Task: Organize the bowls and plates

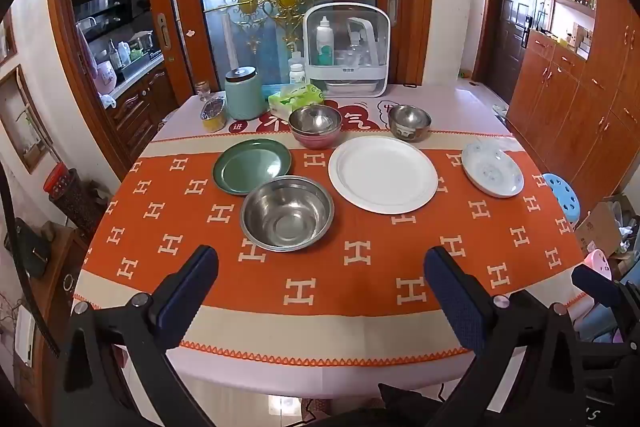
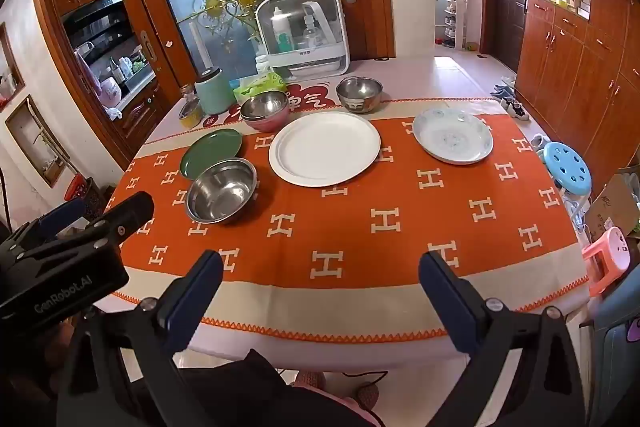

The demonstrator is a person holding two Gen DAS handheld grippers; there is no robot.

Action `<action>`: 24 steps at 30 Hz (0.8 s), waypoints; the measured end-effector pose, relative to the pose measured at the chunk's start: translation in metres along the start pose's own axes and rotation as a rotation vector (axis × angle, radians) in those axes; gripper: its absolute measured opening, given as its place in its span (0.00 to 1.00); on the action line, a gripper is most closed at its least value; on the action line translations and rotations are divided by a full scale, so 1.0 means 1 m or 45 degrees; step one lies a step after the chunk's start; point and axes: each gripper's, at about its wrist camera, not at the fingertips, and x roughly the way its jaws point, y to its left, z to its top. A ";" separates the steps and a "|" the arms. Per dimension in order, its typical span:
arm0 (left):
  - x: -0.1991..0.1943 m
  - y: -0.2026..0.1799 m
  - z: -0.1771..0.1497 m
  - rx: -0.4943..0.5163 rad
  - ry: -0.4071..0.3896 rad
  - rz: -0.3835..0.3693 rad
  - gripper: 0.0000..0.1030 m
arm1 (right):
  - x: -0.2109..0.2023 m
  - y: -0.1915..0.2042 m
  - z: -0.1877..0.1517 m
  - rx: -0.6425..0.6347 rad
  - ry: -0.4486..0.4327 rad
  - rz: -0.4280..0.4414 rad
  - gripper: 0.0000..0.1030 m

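Both grippers hover over the near edge of the table, tilted down toward it, and nothing is held — the left gripper [image 1: 320,267] has its jaws spread wide with only cloth [image 1: 360,279] showing between them, and the right gripper [image 2: 320,271] stands just as wide and just as empty. Straight ahead of the left gripper, and nearest to it, sits the big steel bowl [image 1: 287,213]; just beyond that, touching or slightly tucked under its far rim, lies the green plate [image 1: 252,165]. Farther out are the pink bowl [image 1: 315,126] with a steel one nested in it and, to its right, the small steel bowl [image 1: 409,123]. The white plate [image 2: 324,148] lies ahead of the right gripper and a little to its left, with the patterned plate [image 2: 453,141] ahead to its right, well apart from the rest. The task looks barely begun, so the first step is likely choosing a piece and a stack. A sound plan: plates on the white plate, the largest — bowls nested in the big one. To lift a plate, a jaw probably has to slide under the rim, low and shallow, since plates lie flat on cloth that may drag. The bowls are steel and likely slippery, so pinch the rim wall squarely, one pad inside and one outside. Move the big bowl off the green plate first if they do overlap.
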 end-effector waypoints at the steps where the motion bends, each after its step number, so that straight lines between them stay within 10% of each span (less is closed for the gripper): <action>1: 0.000 0.000 0.000 0.001 0.002 0.002 0.99 | 0.000 0.000 0.000 0.002 -0.007 0.003 0.96; 24: -0.002 -0.002 -0.001 -0.002 -0.011 -0.006 0.99 | -0.001 0.007 -0.002 0.010 -0.004 -0.012 0.96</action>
